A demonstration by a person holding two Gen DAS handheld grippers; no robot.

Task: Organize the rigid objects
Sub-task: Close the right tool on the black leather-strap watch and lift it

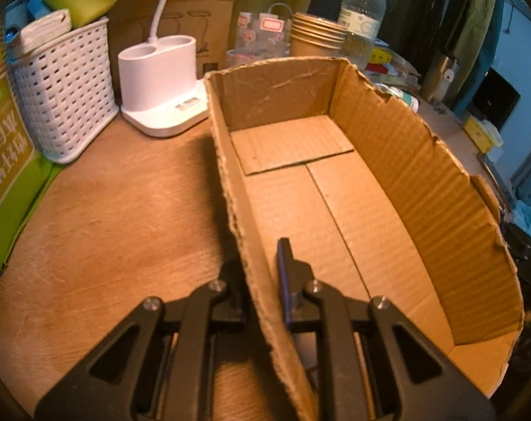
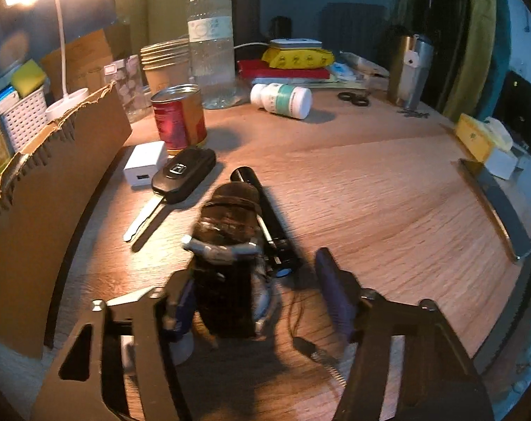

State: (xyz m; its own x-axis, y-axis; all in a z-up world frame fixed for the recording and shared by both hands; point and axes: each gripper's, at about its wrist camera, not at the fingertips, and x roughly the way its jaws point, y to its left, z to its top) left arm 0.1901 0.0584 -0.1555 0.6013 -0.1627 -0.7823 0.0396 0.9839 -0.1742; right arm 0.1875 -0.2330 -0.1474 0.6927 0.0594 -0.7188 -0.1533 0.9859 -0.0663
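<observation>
My left gripper [image 1: 261, 273] is shut on the near left wall of an open, empty cardboard box [image 1: 335, 189], one finger inside and one outside. In the right wrist view the box's outer wall [image 2: 54, 182] stands at the left. My right gripper [image 2: 258, 280] is open around a dark upright object with a metal clasp [image 2: 230, 256], close to its left finger. A black flashlight [image 2: 265, 221] lies just behind it. A car key [image 2: 181, 175], a white charger cube [image 2: 144, 163], a red can [image 2: 179, 121] and a white pill bottle [image 2: 283, 100] lie on the wooden table.
A clear water bottle [image 2: 211, 45], stacked paper cups [image 2: 165, 63], a white desk lamp base [image 1: 163, 87] and a white woven basket [image 1: 65, 91] stand at the back. A steel tumbler [image 2: 409, 70], scissors [image 2: 353, 98] and a yellow box [image 2: 476, 137] are at the right.
</observation>
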